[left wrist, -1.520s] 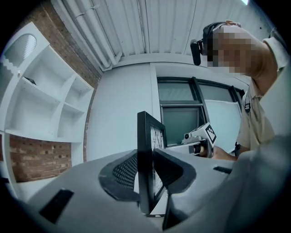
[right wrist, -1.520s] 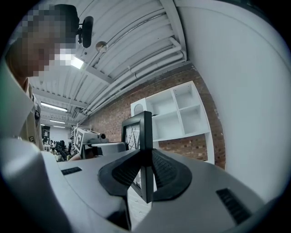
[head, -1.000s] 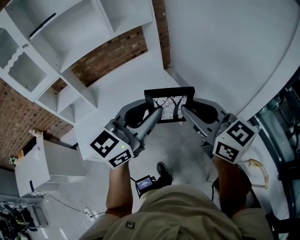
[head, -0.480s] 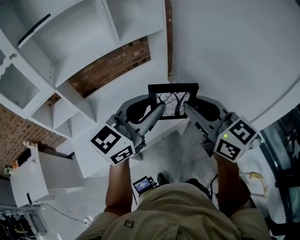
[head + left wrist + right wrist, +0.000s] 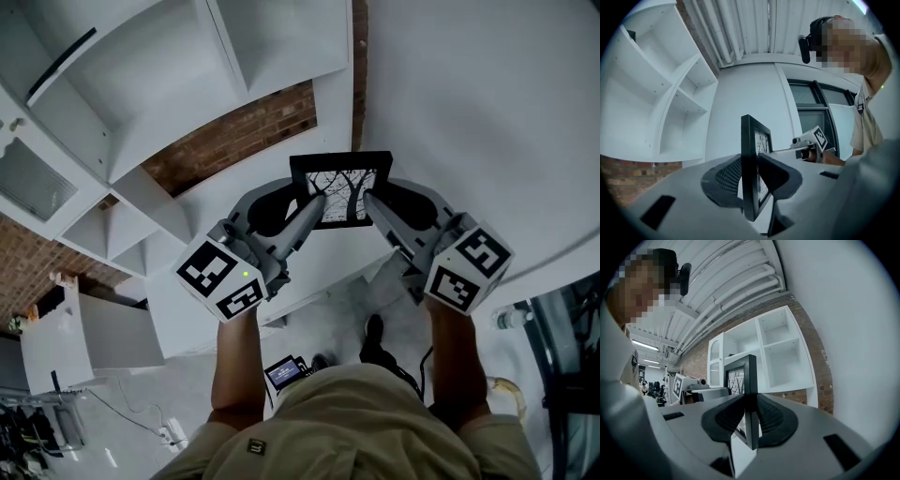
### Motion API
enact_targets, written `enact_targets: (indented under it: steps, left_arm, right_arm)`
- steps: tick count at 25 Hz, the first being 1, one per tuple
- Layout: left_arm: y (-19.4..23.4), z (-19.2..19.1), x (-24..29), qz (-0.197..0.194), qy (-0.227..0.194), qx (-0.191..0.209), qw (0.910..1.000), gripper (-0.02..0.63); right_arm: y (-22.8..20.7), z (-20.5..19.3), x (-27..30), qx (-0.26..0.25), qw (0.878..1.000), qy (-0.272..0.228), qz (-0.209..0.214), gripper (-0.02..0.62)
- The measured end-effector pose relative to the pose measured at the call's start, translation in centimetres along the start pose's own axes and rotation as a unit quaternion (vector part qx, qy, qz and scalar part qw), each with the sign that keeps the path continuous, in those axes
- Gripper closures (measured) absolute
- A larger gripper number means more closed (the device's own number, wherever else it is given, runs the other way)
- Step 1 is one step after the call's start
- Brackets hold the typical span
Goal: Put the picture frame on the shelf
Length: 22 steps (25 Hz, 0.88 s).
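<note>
A black picture frame (image 5: 340, 190) with a bare-tree print hangs in the air between both grippers. My left gripper (image 5: 310, 202) is shut on its left edge, my right gripper (image 5: 368, 201) on its right edge. In the left gripper view the frame (image 5: 751, 164) stands edge-on between the dark pads, and the right gripper's marker cube (image 5: 818, 137) shows beyond it. In the right gripper view the frame (image 5: 747, 394) is pinched the same way. The white shelf unit (image 5: 178, 84) with open compartments lies ahead and to the left.
A brick wall (image 5: 239, 136) shows behind the shelf unit, and a plain white wall (image 5: 487, 103) fills the right. A white cabinet (image 5: 89, 333) stands at the lower left. The person's shoe (image 5: 372, 336) and a small device (image 5: 289, 371) show below.
Both grippers have carried the frame forward, closer to the shelf unit and the white wall. The grip on both edges has stayed the same.
</note>
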<state>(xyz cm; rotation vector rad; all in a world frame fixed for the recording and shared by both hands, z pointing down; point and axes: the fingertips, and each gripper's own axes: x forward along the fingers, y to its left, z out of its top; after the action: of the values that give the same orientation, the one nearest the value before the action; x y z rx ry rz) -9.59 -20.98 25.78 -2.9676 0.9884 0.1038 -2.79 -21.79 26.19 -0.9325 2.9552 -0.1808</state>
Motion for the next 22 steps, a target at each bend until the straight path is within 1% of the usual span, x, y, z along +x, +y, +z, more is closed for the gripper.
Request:
enact_targets:
  steps: [2, 6, 10, 14, 18, 22]
  left_arm:
    - [1.5, -0.1, 1.9, 0.016, 0.003, 0.002, 0.9999, 0.515]
    - [2.0, 0.0, 3.1, 0.046, -0.004, 0.01, 0.9989, 0.515]
    - [5.1, 0.5, 8.9, 0.088, -0.014, 0.01, 0.996, 0.514]
    - [7.5, 1.4, 12.3, 0.129, -0.032, 0.007, 0.991, 0.512]
    - [9.5, 1.9, 14.2, 0.173, -0.038, 0.016, 0.9841, 0.512]
    - [11.8, 2.6, 15.2, 0.209, -0.037, 0.03, 0.9767, 0.508]
  right_arm:
    - [-2.4, 0.3, 1.0, 0.002, 1.0, -0.002, 0.015, 0.518]
    - [-4.0, 0.6, 1.3, -0.003, 0.999, -0.01, 0.037, 0.518]
    - [-10.7, 2.3, 2.8, -0.001, 0.998, -0.014, 0.06, 0.517]
    - [-14.7, 4.1, 4.3, -0.009, 0.997, -0.022, 0.076, 0.515]
    - [-17.3, 5.0, 6.1, -0.008, 0.996, -0.031, 0.083, 0.515]
    - [-19.1, 5.9, 8.3, -0.003, 0.996, -0.04, 0.082, 0.515]
